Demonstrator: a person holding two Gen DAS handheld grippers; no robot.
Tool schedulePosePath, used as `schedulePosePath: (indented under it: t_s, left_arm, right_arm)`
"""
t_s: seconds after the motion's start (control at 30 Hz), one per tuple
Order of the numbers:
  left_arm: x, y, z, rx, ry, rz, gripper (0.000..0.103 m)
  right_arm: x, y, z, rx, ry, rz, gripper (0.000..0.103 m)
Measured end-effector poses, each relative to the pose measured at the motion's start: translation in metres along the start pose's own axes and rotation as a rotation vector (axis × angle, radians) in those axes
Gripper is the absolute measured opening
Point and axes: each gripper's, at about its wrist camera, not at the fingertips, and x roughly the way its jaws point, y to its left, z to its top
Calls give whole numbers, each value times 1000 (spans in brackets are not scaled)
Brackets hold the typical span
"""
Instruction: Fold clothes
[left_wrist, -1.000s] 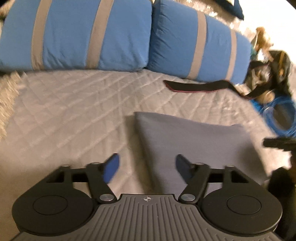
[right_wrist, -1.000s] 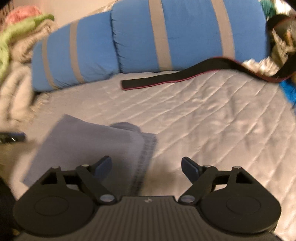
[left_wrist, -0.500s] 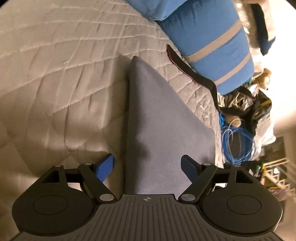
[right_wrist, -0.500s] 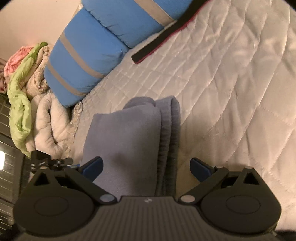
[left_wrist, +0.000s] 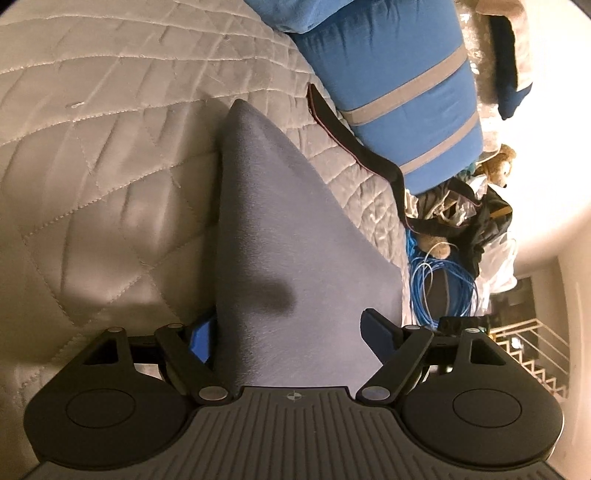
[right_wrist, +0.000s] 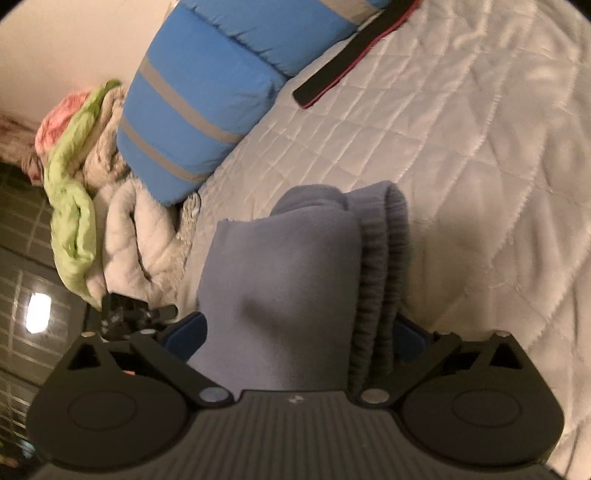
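I see the folded grey garment (left_wrist: 280, 236) lying on the quilted bed (left_wrist: 92, 155), its long axis pointing away from both grippers; left gripper (left_wrist: 291, 332) and right gripper (right_wrist: 295, 332) stand spread around its near end.

Near end of the folded grey garment (left_wrist: 280, 236) lost behind the left gripper (left_wrist: 291, 338) body; left blue pad half covered by cloth. On the right gripper (right_wrist: 297, 338), right pad almost buried behind the ribbed hem (right_wrist: 384, 280). Blue pillow (right_wrist: 199, 99) cut by the top edge. Clutter pile (left_wrist: 469, 206) beyond the bed too jumbled to sort
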Motion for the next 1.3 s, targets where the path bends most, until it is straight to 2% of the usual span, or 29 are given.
schedulePosePath:
  t_s: [0.07, 0.1, 0.13, 0.2, 0.3, 0.7, 0.87, 1.3]
  left_arm:
    - [0, 0, -2, -15, 6, 29, 45]
    - [2, 1, -3, -37, 13, 62, 26]
    - [1, 4, -5, -62, 9, 70, 24]
    - [1, 2, -7, -59, -9, 74, 23]
    - [-1, -2, -10, -43, -29, 88, 22]
    - [-13, -17, -8, 11, -48, 75, 20]
    - [-17, -20, -6, -11, -58, 50, 20]
    - [-38, -28, 14, 2, -91, 54, 20]
  right_arm:
    - [-1, 0, -2, -1, -6, -39, 69]
    - [-2, -2, -2, 11, -8, -64, 48]
    - [-3, -7, -2, 38, -10, -63, 35]
    - [-4, -13, -1, 79, -17, -28, 31]
    - [-5, -7, -2, 37, -33, -32, 29]
    - [-11, -4, -3, 19, -46, -29, 28]
    - [-14, 3, -2, 15, -52, -37, 28]
    - [-4, 31, 27, -34, -51, -38, 28]
